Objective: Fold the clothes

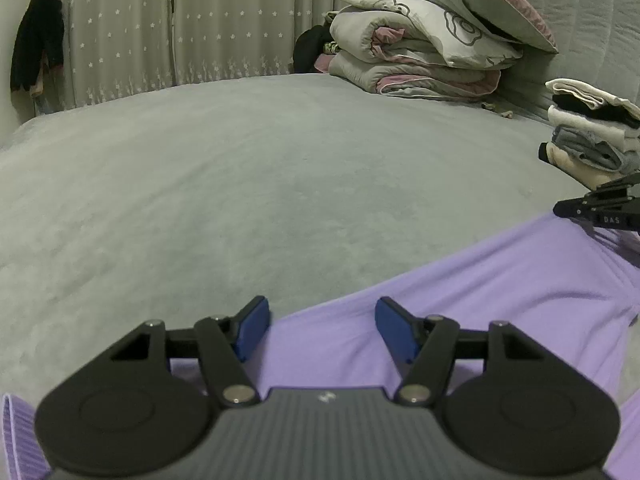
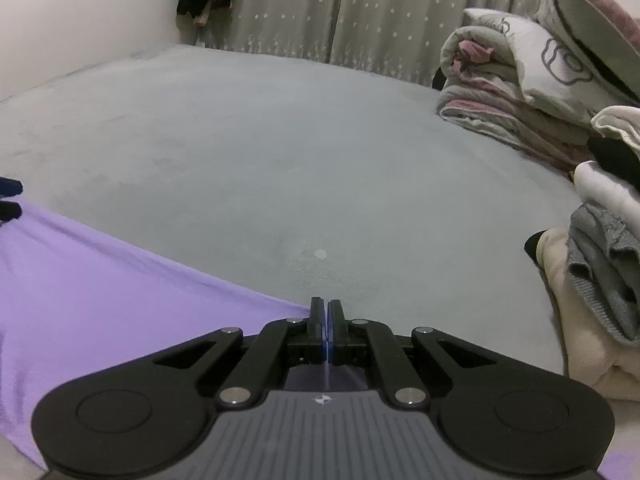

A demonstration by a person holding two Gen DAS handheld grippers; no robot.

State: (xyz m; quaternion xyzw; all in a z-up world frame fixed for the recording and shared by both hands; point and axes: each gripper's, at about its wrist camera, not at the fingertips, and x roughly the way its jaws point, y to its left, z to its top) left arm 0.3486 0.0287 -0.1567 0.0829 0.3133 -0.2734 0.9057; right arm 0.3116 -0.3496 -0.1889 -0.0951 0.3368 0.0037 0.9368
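Note:
A lilac garment [image 1: 460,300] lies stretched across the near part of the grey bed [image 1: 248,184]. My left gripper [image 1: 322,330] hovers over its left end, blue pads [image 1: 252,326] wide apart and nothing between them, so it is open. My right gripper [image 2: 325,330] is shut on the garment's right edge, and a thin fold of lilac cloth [image 2: 327,376] shows between the pads. The garment [image 2: 92,280] runs off to the left in the right wrist view. The right gripper [image 1: 600,208] also shows at the right edge of the left wrist view, on the cloth.
A pile of folded clothes [image 1: 592,136] [image 2: 600,248] sits at the right. Rolled quilts and pillows [image 1: 432,40] [image 2: 532,72] are stacked by the headboard [image 1: 580,20]. Star-print curtains [image 1: 180,20] hang behind the bed, with dark clothing [image 1: 38,52] hanging at the left.

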